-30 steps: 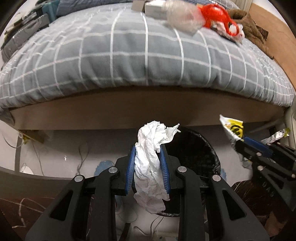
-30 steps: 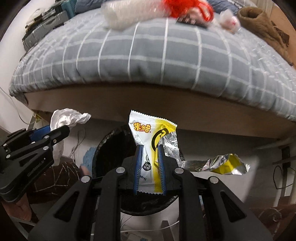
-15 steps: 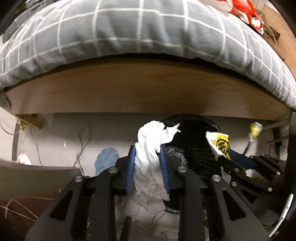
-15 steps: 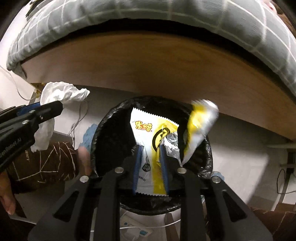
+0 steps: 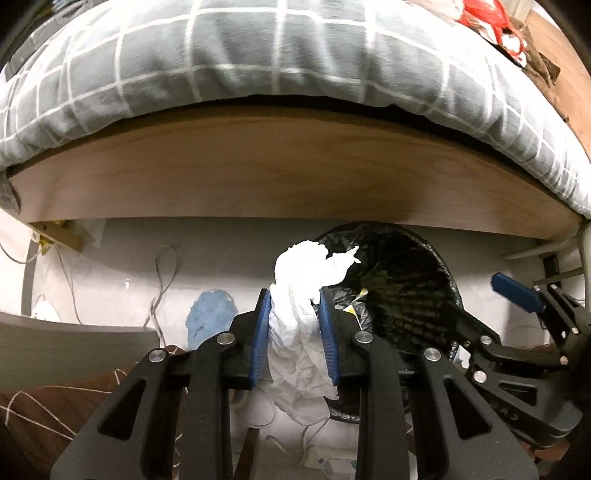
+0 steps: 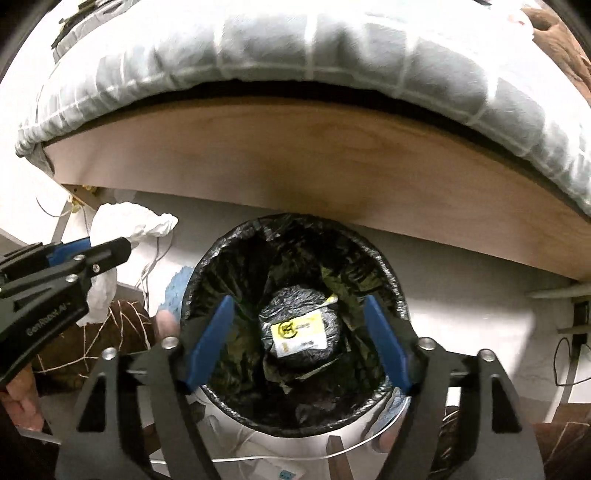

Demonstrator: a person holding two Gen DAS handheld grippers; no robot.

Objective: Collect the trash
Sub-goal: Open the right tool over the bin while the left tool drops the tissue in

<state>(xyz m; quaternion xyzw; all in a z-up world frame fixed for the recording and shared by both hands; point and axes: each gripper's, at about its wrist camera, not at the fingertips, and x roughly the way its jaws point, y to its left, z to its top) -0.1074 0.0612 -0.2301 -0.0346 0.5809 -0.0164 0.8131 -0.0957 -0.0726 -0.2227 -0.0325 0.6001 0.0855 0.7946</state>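
Note:
My left gripper (image 5: 294, 295) is shut on a crumpled white tissue (image 5: 301, 332), held just left of a black-lined trash bin (image 5: 439, 266). In the right wrist view my right gripper (image 6: 299, 306) is open and empty, directly above the bin (image 6: 207, 266). The yellow and white snack wrapper (image 6: 299, 328) lies at the bottom of the bin. The left gripper (image 6: 122, 245) with the tissue (image 6: 133, 221) shows at the left of that view. The right gripper's blue fingertip (image 5: 515, 291) shows at the right of the left wrist view.
A bed with a grey checked duvet (image 5: 258, 55) and a wooden side board (image 5: 295, 177) overhangs the bin. Cables (image 5: 162, 273) and a blue rag (image 5: 210, 317) lie on the white floor. Red and brown items (image 5: 498, 22) lie on the bed.
My right gripper has opened over the bin and the snack wrapper has dropped to the bottom. Both grippers have moved lower and closer to the bin. The left still holds the tissue.

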